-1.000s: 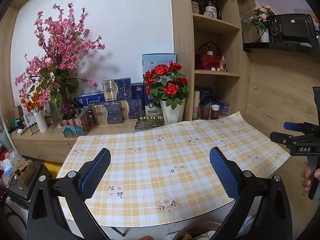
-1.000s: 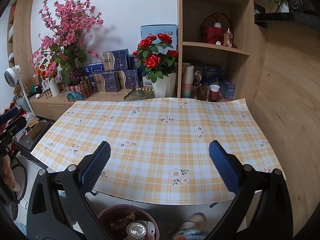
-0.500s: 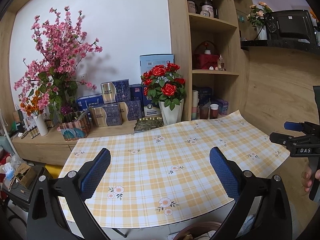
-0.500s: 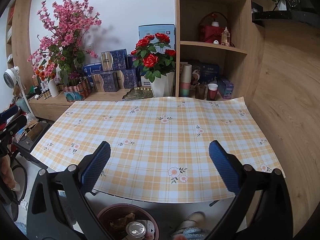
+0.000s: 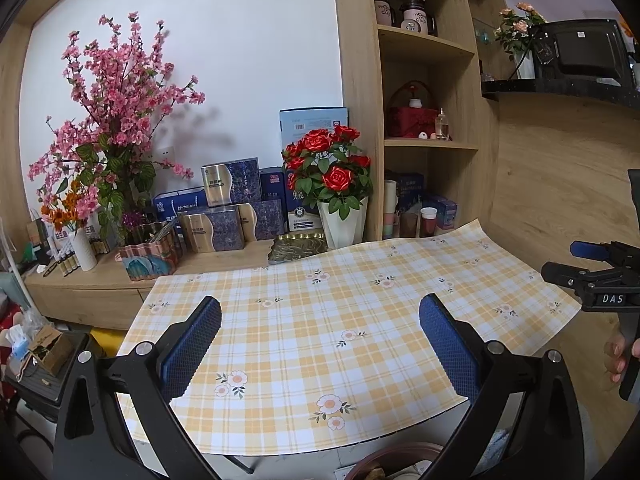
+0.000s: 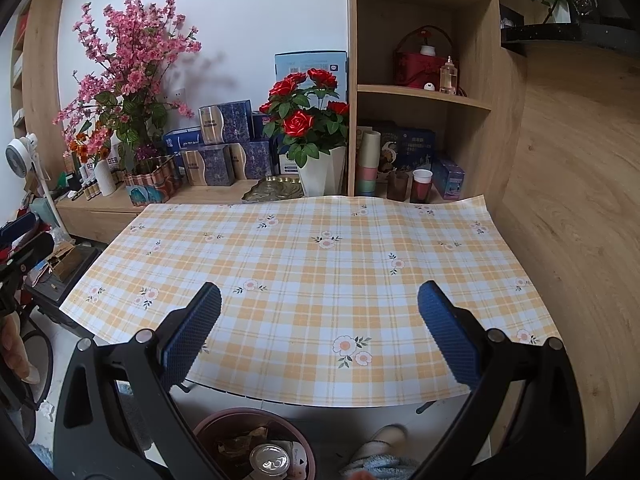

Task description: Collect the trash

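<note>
left tongs (image 5: pixel 320 344): spread, empty
right tongs (image 6: pixel 319 330): spread, empty
desk (image 6: pixel 320 264): no trash visible on it
trash bin (image 6: pixel 208 430): floor, near edge, holds can (image 6: pixel 270 459) plus scraps
progress: looks done

The left gripper (image 5: pixel 320 344) is held level with its jaws spread wide and nothing between them; its blue pads (image 5: pixel 192 346) point forward. The right gripper (image 6: pixel 319 342) has the same pose, jaws wide apart and empty, blue pads (image 6: pixel 450 338) forward. In the left wrist view the right gripper shows side-on at the right edge, with the fingers of the right hand (image 5: pixel 618 354) curled round its handle below. In the right wrist view the left hand (image 6: pixel 14 346) shows at the left edge, under the dark frame of the left gripper.
</note>
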### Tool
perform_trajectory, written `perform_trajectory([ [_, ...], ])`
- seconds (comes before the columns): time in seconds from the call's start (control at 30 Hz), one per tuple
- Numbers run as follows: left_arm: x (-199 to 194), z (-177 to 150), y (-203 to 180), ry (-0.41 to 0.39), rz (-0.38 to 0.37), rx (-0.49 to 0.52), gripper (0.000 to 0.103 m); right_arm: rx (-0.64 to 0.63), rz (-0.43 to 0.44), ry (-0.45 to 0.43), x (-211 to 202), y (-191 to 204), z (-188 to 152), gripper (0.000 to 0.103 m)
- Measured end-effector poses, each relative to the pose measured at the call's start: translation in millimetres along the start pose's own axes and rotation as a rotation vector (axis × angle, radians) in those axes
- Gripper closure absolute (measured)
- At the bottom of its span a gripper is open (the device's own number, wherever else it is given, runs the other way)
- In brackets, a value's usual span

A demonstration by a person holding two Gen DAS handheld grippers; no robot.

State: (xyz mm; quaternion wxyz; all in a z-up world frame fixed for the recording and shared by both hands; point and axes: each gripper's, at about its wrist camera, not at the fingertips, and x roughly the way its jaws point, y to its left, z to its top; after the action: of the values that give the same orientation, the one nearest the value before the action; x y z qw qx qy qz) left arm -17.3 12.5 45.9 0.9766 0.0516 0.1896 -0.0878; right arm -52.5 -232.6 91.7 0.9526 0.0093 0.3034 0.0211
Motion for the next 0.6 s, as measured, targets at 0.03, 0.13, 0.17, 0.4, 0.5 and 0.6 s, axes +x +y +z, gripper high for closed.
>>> perform_trajectory([
  [0.03, 0.1, 0.3, 0.3, 0.001, 0.001, 0.000, 0.006, 0.001, 0.001, 0.000, 0.5, 0.2, 0.2, 0.006],
  [0.13, -0.2, 1.3, 2.0, -0.001, 0.003, -0.004, 0.006, -0.006, 0.001, 0.003, 2.0, 2.2, 1.0, 0.006],
  [0.17, -0.3, 1.5, 2.5, -0.002, 0.004, -0.007, 0.006, -0.010, 0.001, 0.005, 2.6, 2.5, 1.4, 0.006],
  [0.4, -0.3, 1.4, 3.8, -0.002, 0.005, -0.009, 0.006, -0.014, 0.000, 0.001, 2.3, 5.8, 2.0, 0.006],
  [0.5, 0.0, 1.9, 4.3, 0.000, 0.008, -0.011, 0.006, -0.015, -0.001, 0.002, 2.9, 5.5, 2.4, 0.006],
  [0.6, 0.4, 2.3, 4.9, 0.000, 0.011, -0.011, 0.006, -0.015, -0.001, 0.001, 1.8, 6.1, 1.9, 0.006],
])
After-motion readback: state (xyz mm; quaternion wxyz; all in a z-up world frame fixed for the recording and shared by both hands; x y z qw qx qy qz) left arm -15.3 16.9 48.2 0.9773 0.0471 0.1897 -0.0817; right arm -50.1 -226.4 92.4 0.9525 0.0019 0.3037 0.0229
